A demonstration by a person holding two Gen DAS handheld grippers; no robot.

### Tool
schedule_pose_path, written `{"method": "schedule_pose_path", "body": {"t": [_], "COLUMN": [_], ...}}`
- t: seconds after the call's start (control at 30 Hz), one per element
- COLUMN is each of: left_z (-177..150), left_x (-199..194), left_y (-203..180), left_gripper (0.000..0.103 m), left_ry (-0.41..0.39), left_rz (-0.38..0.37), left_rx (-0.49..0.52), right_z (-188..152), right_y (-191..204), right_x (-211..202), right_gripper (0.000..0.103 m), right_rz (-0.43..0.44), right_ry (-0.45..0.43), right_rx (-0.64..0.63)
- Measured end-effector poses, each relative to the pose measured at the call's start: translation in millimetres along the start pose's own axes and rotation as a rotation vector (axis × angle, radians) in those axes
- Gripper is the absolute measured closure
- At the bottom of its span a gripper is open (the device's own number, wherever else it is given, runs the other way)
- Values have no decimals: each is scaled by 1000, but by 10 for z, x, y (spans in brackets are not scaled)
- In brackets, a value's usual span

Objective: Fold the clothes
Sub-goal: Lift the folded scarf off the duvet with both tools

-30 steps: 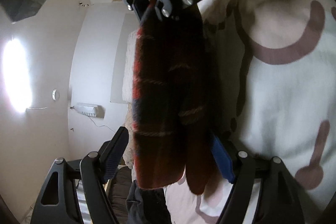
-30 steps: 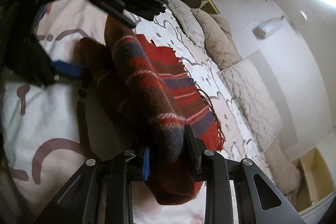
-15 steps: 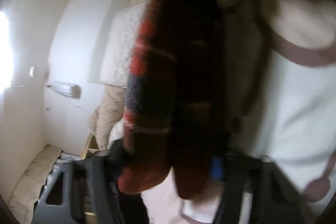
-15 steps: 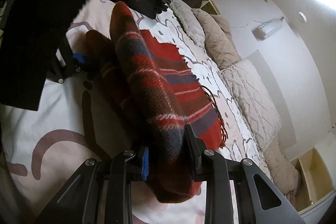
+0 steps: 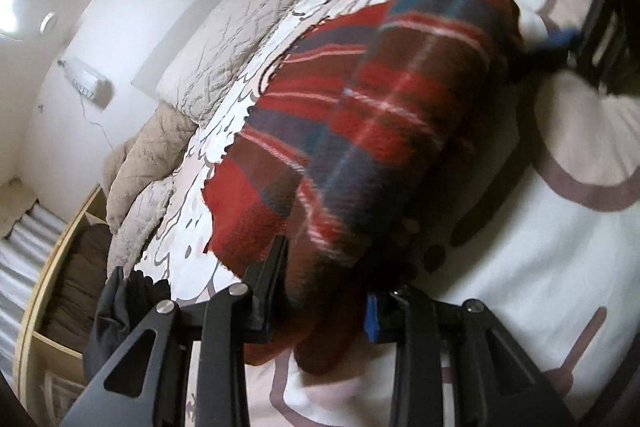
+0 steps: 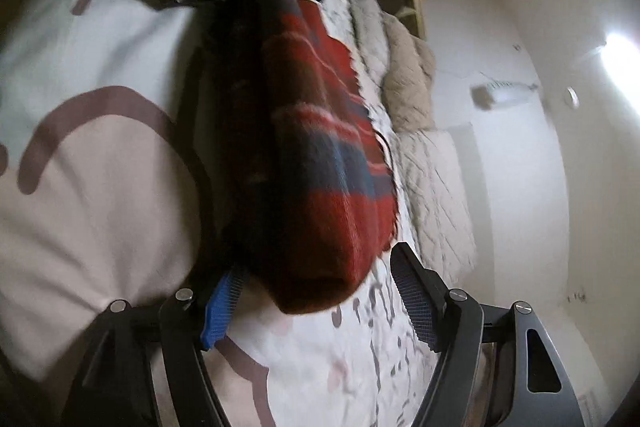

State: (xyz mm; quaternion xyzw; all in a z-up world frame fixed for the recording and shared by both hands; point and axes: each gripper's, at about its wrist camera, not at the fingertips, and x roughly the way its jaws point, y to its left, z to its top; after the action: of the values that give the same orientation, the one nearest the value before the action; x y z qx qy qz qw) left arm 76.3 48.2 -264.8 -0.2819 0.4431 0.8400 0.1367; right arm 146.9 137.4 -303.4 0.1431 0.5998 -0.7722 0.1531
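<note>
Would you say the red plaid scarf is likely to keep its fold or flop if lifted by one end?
The red plaid scarf probably flops: it sags in a soft roll on the bedspread. Its fuzzy weave likely grips well between the left gripper fingers, whose jaws are closing around it. It looks thick, so moderately weighty.

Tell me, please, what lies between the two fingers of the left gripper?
In the left wrist view, the bunched end of the red plaid blanket fills the gap of the left gripper, whose jaws are closing on it.

Fuzzy woollen plaid scarf (image 5: 380, 131), smooth printed cotton bedspread (image 5: 540, 267), quilted pillows (image 5: 224, 39)
</note>
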Motion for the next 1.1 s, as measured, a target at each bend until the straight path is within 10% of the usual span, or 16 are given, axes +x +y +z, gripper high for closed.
{"method": "schedule_pose_path", "body": {"t": [0.27,0.43,0.53,0.77,0.97,1.1], "left_z": [-286,-284,-326,-446,-457,-295], "left_x": [104,-6,-19,20,111,43], "left_y": [-82,-184,-256,-307,-404,-149], "left_gripper": [70,39,39,39,79,83], "left_ry": [-23,-27,-29,13,56,87], "left_rz": [127,269,287,307,282,208], "left_rx": [204,272,344,496,500,271], "right_z": [158,90,55,47,180,211], "right_y": [181,222,309,237,79,-199], "right_x": [172,168,150,179,228,173], "right_gripper": [31,50,65,66,70,75], "right_rz": [-141,-97,-73,-10,77,218], "right_ry": [-110,-150,-156,-112,-87,-97], "right_rx": [-121,-121,-112,16,97,138]}}
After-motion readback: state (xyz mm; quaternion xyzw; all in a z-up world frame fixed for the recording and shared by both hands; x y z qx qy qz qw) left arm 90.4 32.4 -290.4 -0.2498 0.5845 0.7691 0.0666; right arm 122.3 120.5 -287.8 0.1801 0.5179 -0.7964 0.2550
